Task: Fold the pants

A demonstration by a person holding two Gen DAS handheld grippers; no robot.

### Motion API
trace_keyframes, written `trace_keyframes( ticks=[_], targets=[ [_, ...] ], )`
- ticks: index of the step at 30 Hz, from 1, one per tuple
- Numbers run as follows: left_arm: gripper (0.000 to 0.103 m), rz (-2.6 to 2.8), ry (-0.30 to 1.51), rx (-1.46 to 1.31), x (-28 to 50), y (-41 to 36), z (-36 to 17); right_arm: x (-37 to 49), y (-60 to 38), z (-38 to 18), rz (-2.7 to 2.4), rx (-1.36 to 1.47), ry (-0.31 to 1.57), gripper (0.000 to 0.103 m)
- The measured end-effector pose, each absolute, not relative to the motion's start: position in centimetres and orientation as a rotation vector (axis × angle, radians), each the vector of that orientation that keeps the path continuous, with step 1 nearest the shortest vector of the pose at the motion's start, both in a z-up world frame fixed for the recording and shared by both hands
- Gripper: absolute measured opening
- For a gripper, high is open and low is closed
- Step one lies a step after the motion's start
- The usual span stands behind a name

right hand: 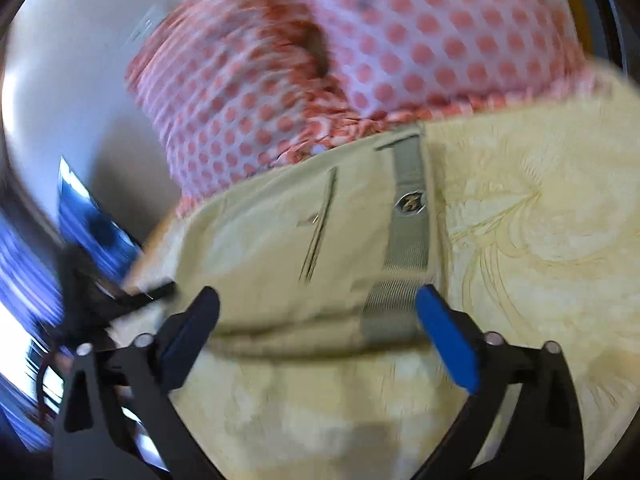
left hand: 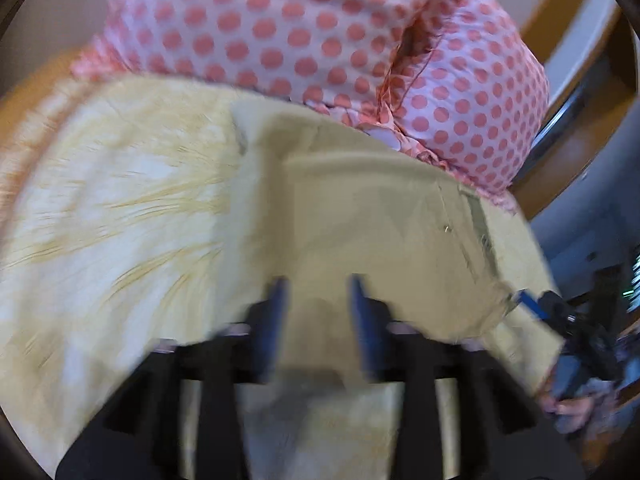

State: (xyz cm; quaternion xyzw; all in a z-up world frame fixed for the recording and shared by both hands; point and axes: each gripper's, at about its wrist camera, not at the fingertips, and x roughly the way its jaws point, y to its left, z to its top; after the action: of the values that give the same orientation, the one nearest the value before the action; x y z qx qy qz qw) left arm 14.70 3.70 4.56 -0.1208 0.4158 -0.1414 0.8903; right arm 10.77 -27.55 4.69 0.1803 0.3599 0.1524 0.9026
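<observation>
- We see the khaki pants (right hand: 320,240) lying on a pale yellow bedspread (left hand: 120,200), already gathered into a compact, roughly rectangular bundle with the waistband (right hand: 408,216) and its metal button (right hand: 410,203) facing up.
- The bundle sits just in front of a pink polka-dot pillow (left hand: 300,32), its far edge touching or nearly touching the pillow's frilled hem.
- In the left wrist view the bundle shows a stacked upper layer with a straight folded edge, so we judge that at least one fold is already made.
- Our left gripper (left hand: 320,304) hovers over the near edge of the pants; its blue fingers stand a little apart with only cloth visible between them, so it looks released and grips nothing, though blur makes this less than certain.
- Our right gripper (right hand: 318,336) is spread wide, its fingers either side of the near waistband end, holding nothing.
- Both views are smeared by motion, so fine creases are hard to read.
- We judge the task to be far along, perhaps finished: what may be left is a last squaring or smoothing of the near edge, which looks slightly rumpled at the corner beside the right gripper in the left wrist view.
</observation>
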Motion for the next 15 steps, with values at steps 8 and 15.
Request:
trace_keyframes(
  ticks=[8, 15],
  targets=[
    [0.102, -0.028, 0.672, 0.109, 4.3, -0.1, 2.8, 4.6, -20.3, 0.9, 0.115, 0.001, 0.732, 0.101],
    [0.102, -0.035, 0.717, 0.067, 3.8, -0.2, 0.6, 3.6, -19.5, -0.3, 0.067, 0.003, 0.707, 0.101]
  ],
)
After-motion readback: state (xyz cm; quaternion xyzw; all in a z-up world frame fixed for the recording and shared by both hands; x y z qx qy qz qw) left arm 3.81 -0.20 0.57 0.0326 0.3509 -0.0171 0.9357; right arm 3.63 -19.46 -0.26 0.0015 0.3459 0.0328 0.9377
